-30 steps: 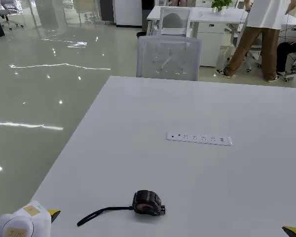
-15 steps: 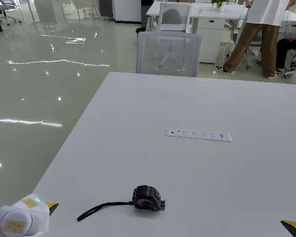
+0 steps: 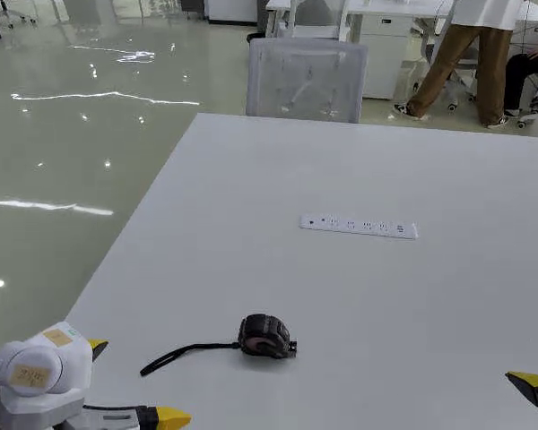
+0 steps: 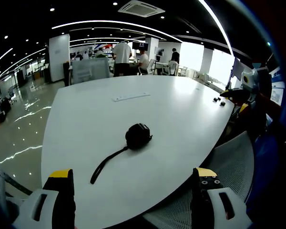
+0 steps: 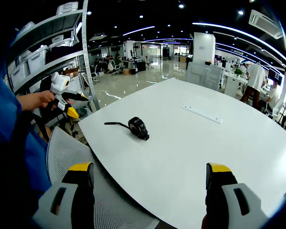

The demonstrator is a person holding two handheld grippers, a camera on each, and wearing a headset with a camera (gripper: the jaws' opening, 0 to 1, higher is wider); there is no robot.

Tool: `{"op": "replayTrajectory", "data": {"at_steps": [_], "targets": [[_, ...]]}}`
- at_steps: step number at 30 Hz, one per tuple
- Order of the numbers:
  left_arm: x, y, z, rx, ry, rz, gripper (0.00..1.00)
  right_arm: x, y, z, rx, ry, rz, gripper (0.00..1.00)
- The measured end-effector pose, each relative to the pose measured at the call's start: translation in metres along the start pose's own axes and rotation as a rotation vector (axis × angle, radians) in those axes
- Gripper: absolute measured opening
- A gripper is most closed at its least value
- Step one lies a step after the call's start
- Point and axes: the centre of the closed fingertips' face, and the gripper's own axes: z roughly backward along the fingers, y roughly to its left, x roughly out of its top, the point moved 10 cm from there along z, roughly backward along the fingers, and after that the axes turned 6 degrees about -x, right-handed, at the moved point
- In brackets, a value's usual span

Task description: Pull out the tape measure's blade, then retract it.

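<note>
On the table (image 3: pixel 251 197) lies the tape measure (image 3: pixel 267 336) — power strip (image 3: pixel 359 226) well beyond.

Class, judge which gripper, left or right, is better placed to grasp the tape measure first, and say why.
Left, probably. In the head view the left gripper, jaws open, sits near the tape measure and its strap; the right gripper, also open, is farther off at lower right.

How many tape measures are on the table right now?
1. The tape measure lies near the table's near edge, black strap trailing left in the head view. None seems hidden.
</note>
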Motion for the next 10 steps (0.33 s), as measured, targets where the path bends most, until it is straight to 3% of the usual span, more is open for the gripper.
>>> {"op": "replayTrajectory", "data": {"at_steps": [10], "targets": [[-0.002,0.0022,-0.0002,-0.007,0.022,-0.018,0.98,-0.0072,-0.0039,-0.0054,0.018,0.016,0.017,0.93]]}}
